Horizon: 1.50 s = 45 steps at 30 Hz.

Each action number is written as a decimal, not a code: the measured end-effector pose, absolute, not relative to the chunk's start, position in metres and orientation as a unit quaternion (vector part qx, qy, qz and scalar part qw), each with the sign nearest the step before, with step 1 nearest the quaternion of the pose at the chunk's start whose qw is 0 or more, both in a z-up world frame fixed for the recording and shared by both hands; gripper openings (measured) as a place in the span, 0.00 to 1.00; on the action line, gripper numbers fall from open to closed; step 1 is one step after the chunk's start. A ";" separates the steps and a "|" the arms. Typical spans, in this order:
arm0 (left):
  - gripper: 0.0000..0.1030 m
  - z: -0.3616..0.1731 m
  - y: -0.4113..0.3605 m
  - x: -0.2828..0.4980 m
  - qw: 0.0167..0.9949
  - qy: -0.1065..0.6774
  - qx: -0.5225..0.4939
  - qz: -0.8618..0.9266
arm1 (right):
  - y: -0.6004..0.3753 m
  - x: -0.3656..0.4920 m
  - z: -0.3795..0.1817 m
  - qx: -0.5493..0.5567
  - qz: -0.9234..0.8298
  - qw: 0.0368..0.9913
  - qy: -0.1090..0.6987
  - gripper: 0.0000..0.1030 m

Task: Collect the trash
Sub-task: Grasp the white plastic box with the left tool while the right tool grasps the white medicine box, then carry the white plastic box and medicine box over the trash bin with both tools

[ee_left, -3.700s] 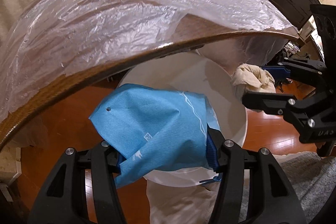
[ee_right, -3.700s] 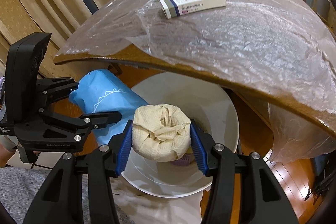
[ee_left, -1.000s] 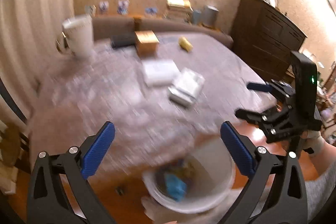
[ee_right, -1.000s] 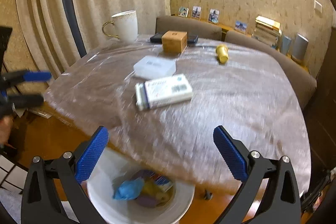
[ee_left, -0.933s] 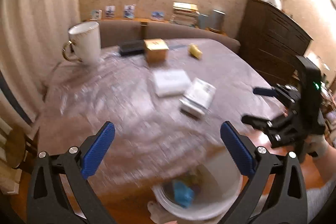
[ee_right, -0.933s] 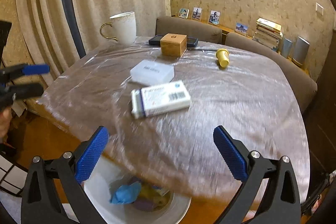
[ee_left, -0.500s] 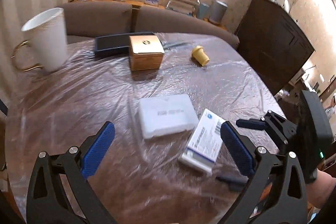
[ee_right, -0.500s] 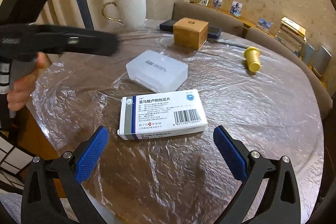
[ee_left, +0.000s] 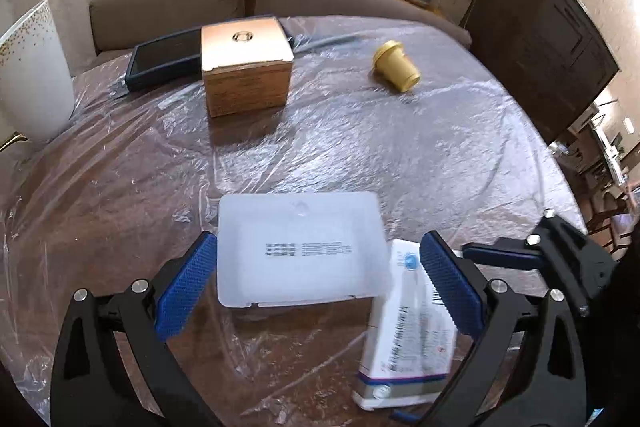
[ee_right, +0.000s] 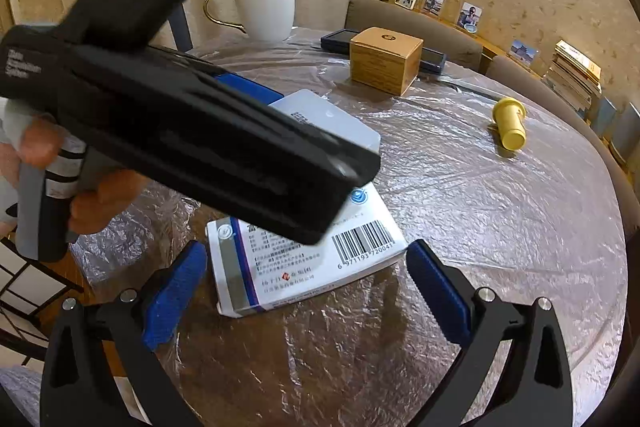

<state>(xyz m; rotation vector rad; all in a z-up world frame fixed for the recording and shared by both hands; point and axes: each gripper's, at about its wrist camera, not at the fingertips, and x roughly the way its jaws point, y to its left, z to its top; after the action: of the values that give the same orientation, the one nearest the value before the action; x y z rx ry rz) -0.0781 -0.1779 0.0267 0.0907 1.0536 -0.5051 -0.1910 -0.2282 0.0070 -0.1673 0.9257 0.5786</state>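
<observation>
A frosted white plastic case [ee_left: 298, 249] lies flat on the plastic-covered table [ee_left: 360, 147]. My left gripper [ee_left: 316, 285] is open, one finger on each side of the case's near part. A white medicine carton with a barcode [ee_right: 304, 259] lies beside the case; it also shows in the left wrist view [ee_left: 404, 339]. My right gripper [ee_right: 306, 291] is open, its fingers flanking the carton's near end. The left gripper's black body [ee_right: 192, 131] crosses the right wrist view and hides part of the carton and the case [ee_right: 336, 123].
A wooden box [ee_left: 244, 67], a dark phone [ee_left: 164, 61], a white mug [ee_right: 268, 3] and a yellow cap [ee_left: 396, 71] stand farther back on the table. A brown sofa [ee_left: 320, 3] lies behind it. A dark cabinet [ee_left: 540, 55] stands right.
Both grippers let go of their trash over the white bin, rose above the table and moved forward. They now sit low over the case and the carton, still open.
</observation>
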 end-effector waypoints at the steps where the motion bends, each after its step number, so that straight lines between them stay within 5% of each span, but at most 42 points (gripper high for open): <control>1: 0.98 0.024 -0.177 -0.077 0.833 0.497 0.048 -0.236 | -0.228 -0.191 0.007 -0.084 0.278 0.850 0.439 0.96; 33: 0.98 0.025 -0.158 -0.054 0.820 0.485 0.079 -0.295 | -0.199 -0.176 0.001 -0.206 0.403 0.774 0.444 0.96; 37: 0.81 0.026 -0.157 -0.057 0.830 0.475 0.094 -0.278 | -0.203 -0.174 0.002 -0.185 0.393 0.779 0.452 0.92; 45: 0.81 0.033 -0.146 -0.061 0.847 0.463 0.082 -0.249 | -0.223 -0.177 0.004 -0.107 0.353 0.799 0.474 0.92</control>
<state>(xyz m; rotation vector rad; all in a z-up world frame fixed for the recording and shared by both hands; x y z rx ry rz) -0.0609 -0.1460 0.0331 0.1726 0.9757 -0.5243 -0.1773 -0.2234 0.0044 -0.2301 1.0176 0.7577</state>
